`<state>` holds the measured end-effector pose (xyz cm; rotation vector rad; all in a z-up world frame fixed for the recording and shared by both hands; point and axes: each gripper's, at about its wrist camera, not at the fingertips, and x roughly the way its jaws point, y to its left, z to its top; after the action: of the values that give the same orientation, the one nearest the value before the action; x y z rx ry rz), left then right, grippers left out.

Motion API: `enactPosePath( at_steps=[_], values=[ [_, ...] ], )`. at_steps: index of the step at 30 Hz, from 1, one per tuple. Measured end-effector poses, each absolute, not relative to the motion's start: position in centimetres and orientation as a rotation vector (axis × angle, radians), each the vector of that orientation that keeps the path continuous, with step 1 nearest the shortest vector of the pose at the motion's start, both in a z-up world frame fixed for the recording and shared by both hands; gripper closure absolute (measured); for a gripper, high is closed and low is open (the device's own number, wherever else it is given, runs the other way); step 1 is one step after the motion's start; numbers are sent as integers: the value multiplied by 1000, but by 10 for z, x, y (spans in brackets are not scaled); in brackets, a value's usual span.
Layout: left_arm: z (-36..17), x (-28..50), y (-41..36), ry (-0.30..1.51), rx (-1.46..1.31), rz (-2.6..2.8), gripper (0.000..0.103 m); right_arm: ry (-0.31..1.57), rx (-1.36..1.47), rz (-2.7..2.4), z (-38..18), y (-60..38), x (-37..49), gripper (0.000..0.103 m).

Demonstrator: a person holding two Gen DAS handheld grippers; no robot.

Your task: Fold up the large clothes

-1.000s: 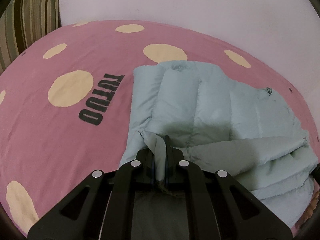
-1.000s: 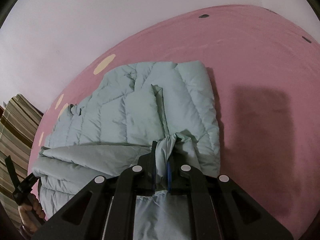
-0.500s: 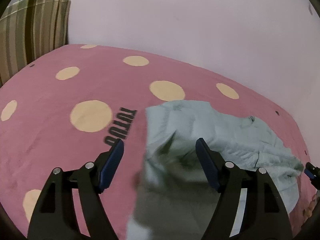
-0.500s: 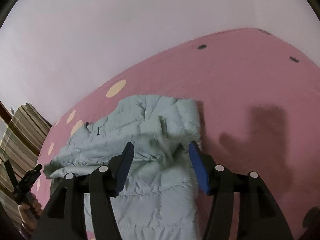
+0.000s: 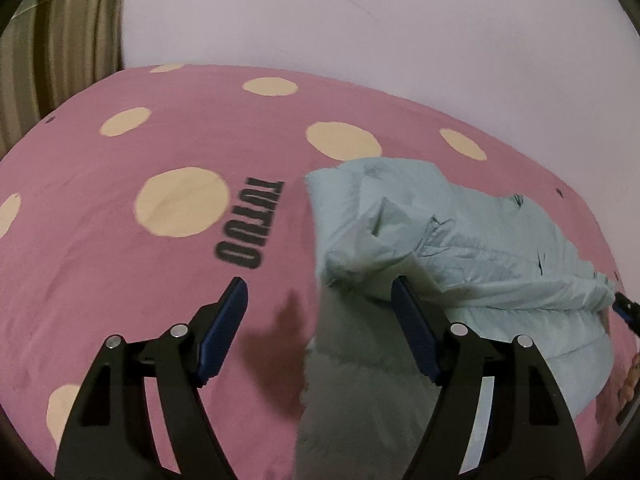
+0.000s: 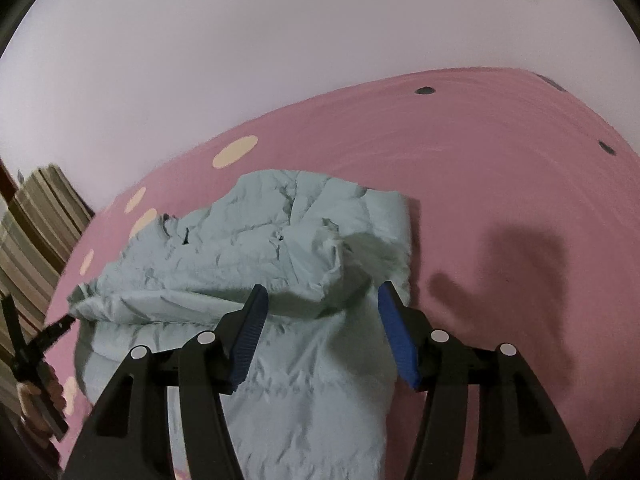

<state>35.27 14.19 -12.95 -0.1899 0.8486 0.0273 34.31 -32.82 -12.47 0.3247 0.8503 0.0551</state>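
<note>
A pale blue-green quilted puffer jacket (image 5: 460,240) lies folded over itself on a pink bedsheet (image 5: 120,280) with cream dots; it also shows in the right wrist view (image 6: 280,248). My left gripper (image 5: 320,292) is open and empty, raised above the jacket's left edge, its right finger over the fabric. My right gripper (image 6: 320,300) is open and empty, above the jacket's near right part. The left gripper's tip (image 6: 48,332) shows at the left edge of the right wrist view. The jacket's near end runs under both grippers, out of view.
The sheet carries black "TUTUO" lettering (image 5: 248,224) left of the jacket. A striped curtain (image 5: 60,52) hangs at the far left, also in the right wrist view (image 6: 36,232). A plain pale wall (image 6: 280,40) runs behind the bed. Bare sheet (image 6: 520,200) lies right of the jacket.
Both grippers were shut on the jacket's folded edge one second ago. They let go, opened wide and lifted back. The released fold dropped onto the jacket.
</note>
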Motion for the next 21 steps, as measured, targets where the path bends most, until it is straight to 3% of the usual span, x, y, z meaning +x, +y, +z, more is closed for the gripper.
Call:
enactPosePath(
  at_steps=[5,13,16,18,21],
  values=[
    [-146,379,135,903,-187,-11,30,895,280,68,-140,-321,369,46],
    [-160,405,122,969,-99,-78,79,953,254,84,-159,-317,391,46],
    [-160,407,113,966,-62,-97,94,967,218,85,-162,-311,394,62],
    [-158,406,108,955,-34,-90,97,968,211,88,-162,-308,393,77],
    [-151,400,104,921,-3,-72,99,951,207,84,-158,-307,388,85]
  ],
)
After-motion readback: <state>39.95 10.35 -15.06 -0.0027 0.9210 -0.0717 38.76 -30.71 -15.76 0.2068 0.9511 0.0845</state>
